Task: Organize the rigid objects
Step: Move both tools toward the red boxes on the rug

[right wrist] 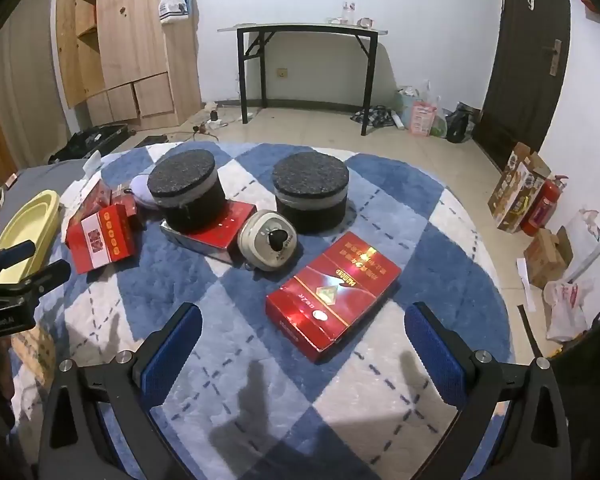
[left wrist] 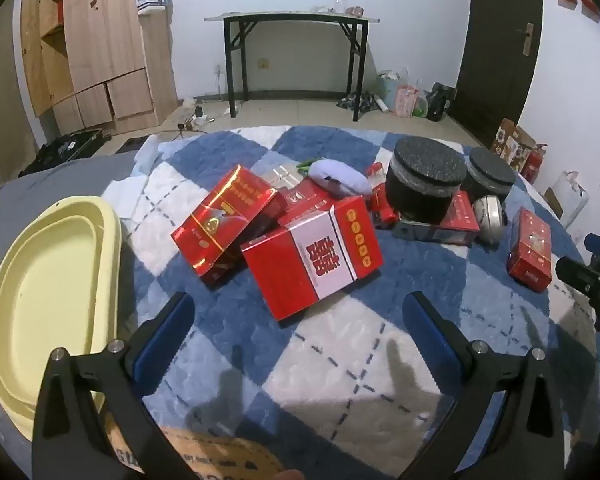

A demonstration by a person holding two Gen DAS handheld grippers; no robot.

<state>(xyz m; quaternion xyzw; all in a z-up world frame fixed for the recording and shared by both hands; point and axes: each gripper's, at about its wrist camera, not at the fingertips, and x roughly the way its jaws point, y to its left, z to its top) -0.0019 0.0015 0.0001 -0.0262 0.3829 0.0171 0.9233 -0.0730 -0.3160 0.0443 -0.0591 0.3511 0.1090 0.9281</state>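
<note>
A red-and-white box (left wrist: pixel 316 256) lies on the blue-and-white checked rug (left wrist: pixel 340 352), with a shiny red box (left wrist: pixel 228 220) leaning behind it. My left gripper (left wrist: pixel 296 320) is open and empty just in front of them. A flat red box (right wrist: pixel 334 294) lies just ahead of my right gripper (right wrist: pixel 302 334), which is open and empty. Two black cylinders (right wrist: pixel 186 190) (right wrist: pixel 310 190), one resting on a red box (right wrist: pixel 220 228), and a round white timer (right wrist: pixel 268 246) stand behind. A small red box (left wrist: pixel 530 248) stands at the right in the left wrist view.
A pale yellow tray (left wrist: pixel 52 300) sits at the rug's left edge. A grey plush toy (left wrist: pixel 340 176) lies behind the boxes. A black-legged table (right wrist: pixel 304 32), wooden cabinets (right wrist: pixel 132 48) and a dark door (right wrist: pixel 528 60) stand beyond. Bags, cartons and a fire extinguisher (right wrist: pixel 542 204) crowd the floor at right.
</note>
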